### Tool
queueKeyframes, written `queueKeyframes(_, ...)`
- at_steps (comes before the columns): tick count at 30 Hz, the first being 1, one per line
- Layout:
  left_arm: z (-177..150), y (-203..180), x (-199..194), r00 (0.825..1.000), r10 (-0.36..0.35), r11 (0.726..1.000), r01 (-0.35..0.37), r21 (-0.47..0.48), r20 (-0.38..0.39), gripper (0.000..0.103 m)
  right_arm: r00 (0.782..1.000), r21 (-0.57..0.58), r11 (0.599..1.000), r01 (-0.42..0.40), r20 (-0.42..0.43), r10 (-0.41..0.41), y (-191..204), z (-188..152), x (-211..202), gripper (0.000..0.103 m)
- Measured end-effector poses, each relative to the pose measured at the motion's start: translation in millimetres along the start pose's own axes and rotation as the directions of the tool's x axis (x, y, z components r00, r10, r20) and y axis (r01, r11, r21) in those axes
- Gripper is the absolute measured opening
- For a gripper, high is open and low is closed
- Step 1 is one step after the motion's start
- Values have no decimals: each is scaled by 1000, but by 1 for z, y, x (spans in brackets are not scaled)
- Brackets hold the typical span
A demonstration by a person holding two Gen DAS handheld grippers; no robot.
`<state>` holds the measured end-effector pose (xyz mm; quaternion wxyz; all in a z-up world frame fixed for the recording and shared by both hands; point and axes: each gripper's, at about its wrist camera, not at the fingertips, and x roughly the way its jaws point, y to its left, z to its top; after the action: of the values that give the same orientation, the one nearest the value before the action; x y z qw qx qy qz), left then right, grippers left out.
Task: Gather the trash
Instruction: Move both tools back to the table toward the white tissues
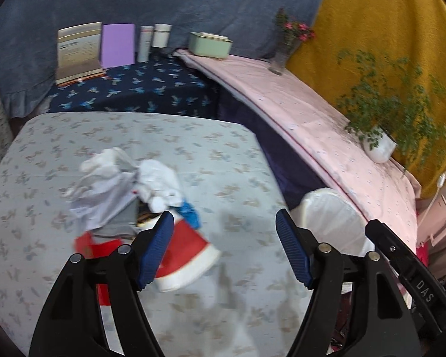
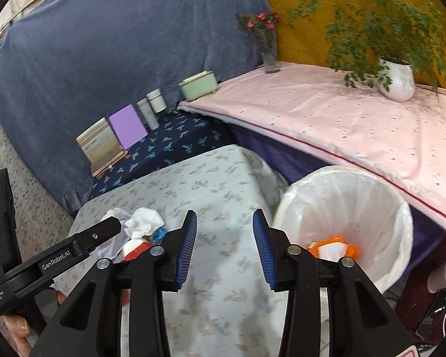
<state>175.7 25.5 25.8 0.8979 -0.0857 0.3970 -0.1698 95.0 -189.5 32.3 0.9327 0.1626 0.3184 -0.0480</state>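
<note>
A heap of trash lies on the pale floral tablecloth (image 1: 193,136): crumpled white tissues (image 1: 116,172), grey paper, a blue scrap (image 1: 191,212) and a tipped red-and-white paper cup (image 1: 190,255). My left gripper (image 1: 224,212) hovers open just right of the heap, its left pad over the cup, nothing between the pads. A white-lined bin (image 2: 342,202) stands off the table's right edge with an orange wrapper (image 2: 333,248) inside. My right gripper (image 2: 224,212) is open and empty over the cloth, between the trash heap (image 2: 142,223) and the bin. In the right wrist view the left gripper's body (image 2: 74,250) shows at the left.
A dark blue floral surface behind holds a book stand (image 1: 78,50), a purple box (image 1: 117,44) and two canisters (image 1: 153,40). The pink-covered ledge (image 1: 312,113) carries a green box (image 1: 209,44), a flower vase (image 1: 285,50) and a potted plant (image 1: 380,145).
</note>
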Motion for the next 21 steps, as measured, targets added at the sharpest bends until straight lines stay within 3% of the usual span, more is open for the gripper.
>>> queueKeyframes(9,2,79,-9,993,120,992,-120,-40,9,71,993,-70,994,-89,-85,83,72,-9,47,39)
queueKeyframes(21,19,154,9,983,183,979,-184,-90,-17,72,975,-136,981,-137,-195,109,141,-22,127,39)
